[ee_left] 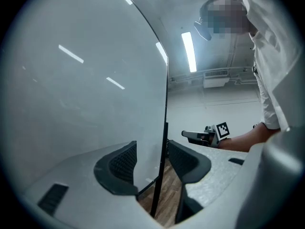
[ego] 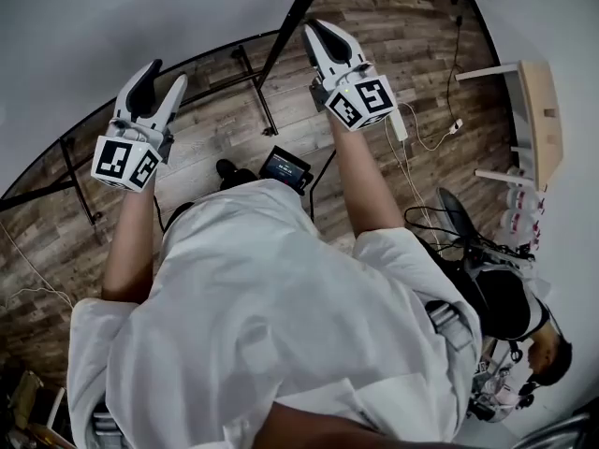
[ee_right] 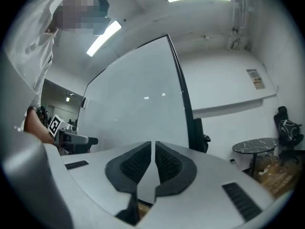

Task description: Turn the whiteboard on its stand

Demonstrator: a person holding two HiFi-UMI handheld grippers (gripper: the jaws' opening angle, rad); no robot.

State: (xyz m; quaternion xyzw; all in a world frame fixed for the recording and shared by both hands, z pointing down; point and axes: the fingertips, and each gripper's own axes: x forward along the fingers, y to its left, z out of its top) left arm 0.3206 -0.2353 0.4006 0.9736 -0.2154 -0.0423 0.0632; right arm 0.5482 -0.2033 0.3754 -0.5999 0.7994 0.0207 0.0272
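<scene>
- Upper left of the head view, the big white whiteboard with the thin black frame (ego: 103, 26) fills the corner. It stands on its black metal stand (ego: 257, 92) over the wood-plank floor (ego: 215, 129), right in front of you.
- Your left gripper (ego: 167, 73) is spread open. Its own view shows the board's black side edge running up between the two pads with a gap on either side, so you're straddling it, not pinching it.
- Your right gripper (ego: 320, 28) is clenched almost flat, just a thin slit between the pads and nothing in there. The board sits ahead of it, untouched.
- I'd call this the get-a-hold step, and my guess is the turn hasn't started yet. Next you probably want the left to close on that edge, and the right to open up and find a grip or a flat spot to push. Then swing it slowly so the stand doesn't skate.
- Only the head view shows the stand's feet. Only the right gripper view shows the round dark marble-top table (ee_right: 255, 147) at lower right, which is worth minding.
</scene>
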